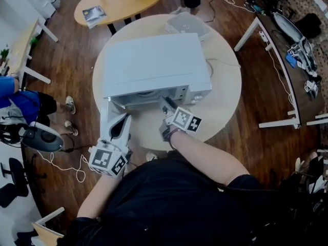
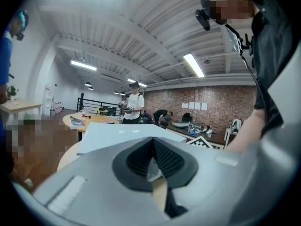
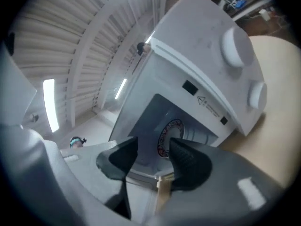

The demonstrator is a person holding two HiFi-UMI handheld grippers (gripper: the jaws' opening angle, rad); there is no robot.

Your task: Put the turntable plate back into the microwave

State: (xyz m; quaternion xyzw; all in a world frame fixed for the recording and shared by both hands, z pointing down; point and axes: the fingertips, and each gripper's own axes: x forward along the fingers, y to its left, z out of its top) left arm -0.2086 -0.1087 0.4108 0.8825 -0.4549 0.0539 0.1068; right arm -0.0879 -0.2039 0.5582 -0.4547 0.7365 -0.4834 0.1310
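The white microwave [image 1: 154, 63] stands on a round pale table [image 1: 225, 86], its door [image 1: 108, 118] swung open to the left. In the right gripper view the turntable plate [image 3: 165, 138], with a patterned rim, lies inside the microwave's cavity. My right gripper [image 1: 166, 105] hovers just in front of that opening. Seen from its own camera, the right gripper [image 3: 153, 157] is open with nothing between the pads. My left gripper [image 1: 122, 123] is beside the open door. In its own view the left gripper [image 2: 153, 157] is shut, pads meeting, with the microwave's top [image 2: 122, 134] beyond.
A clear plastic box [image 1: 187, 23] sits on the table behind the microwave. A second round wooden table [image 1: 120, 1] with small items stands farther back. White desks [image 1: 271, 45] line the right side. A person in blue [image 1: 20, 104] is at the left, and a white cable [image 1: 61, 165] lies on the floor.
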